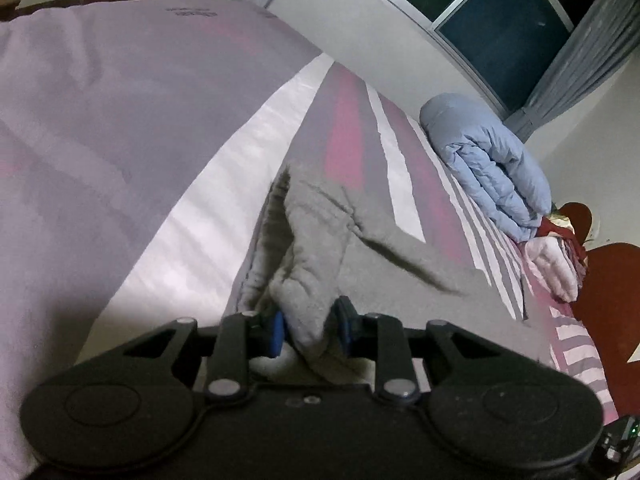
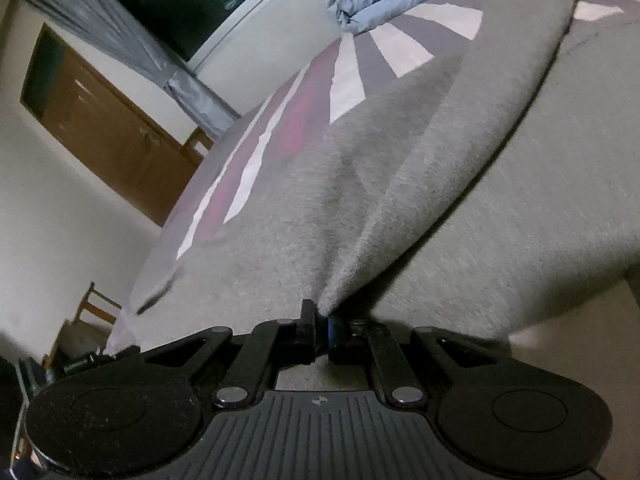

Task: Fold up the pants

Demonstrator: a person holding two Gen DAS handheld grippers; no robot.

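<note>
Grey fleece pants (image 1: 316,248) lie across a striped bed cover (image 1: 348,136). In the left wrist view my left gripper (image 1: 310,330) is shut on a thick bunched fold of the pants, its blue pads pressing the cloth from both sides, and the fabric rises in a ridge away from the jaws. In the right wrist view the pants (image 2: 440,200) fill most of the picture. My right gripper (image 2: 322,326) is shut on a thin pinch of the pants, and a taut crease fans up and to the right from the jaws.
A folded light-blue quilt (image 1: 492,168) and a pink and red pile of clothes (image 1: 556,256) lie along the bed's far side under a dark window (image 1: 500,20). A brown wooden door (image 2: 108,120) and a wooden chair (image 2: 92,312) stand beyond the bed's edge.
</note>
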